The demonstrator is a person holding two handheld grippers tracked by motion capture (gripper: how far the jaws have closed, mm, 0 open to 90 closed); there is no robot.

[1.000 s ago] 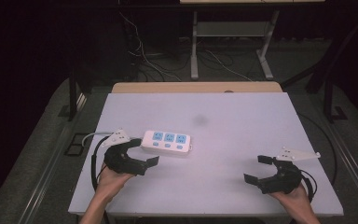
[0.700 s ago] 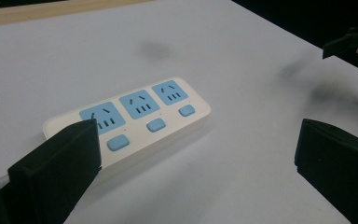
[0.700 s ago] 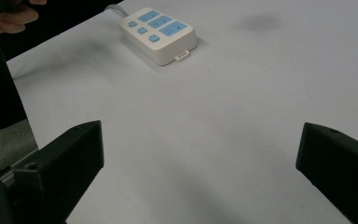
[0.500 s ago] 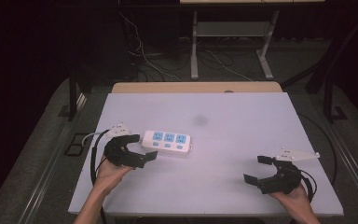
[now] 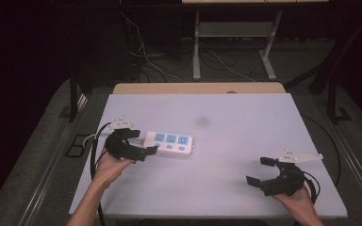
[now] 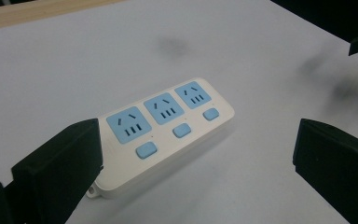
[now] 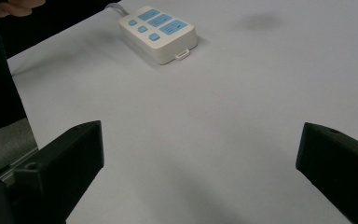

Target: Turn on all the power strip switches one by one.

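left hand-held gripper [image 5: 140,143] | moved closer to power strip [image 5: 172,143] | jaws now at its end

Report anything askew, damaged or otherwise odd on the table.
Nothing looks broken or spilled. The power strip lies flat, sockets up, slightly angled to the table edge. A dark smudge marks the white top beyond it. The left gripper is open at the strip's end; the right gripper is open, well apart.

Our bare forearms, our left gripper [image 5: 139,143] black and angular with blocky matte jaws, grey three-cornered plate on top, black cable trailing, our right gripper [image 5: 264,170] the same build
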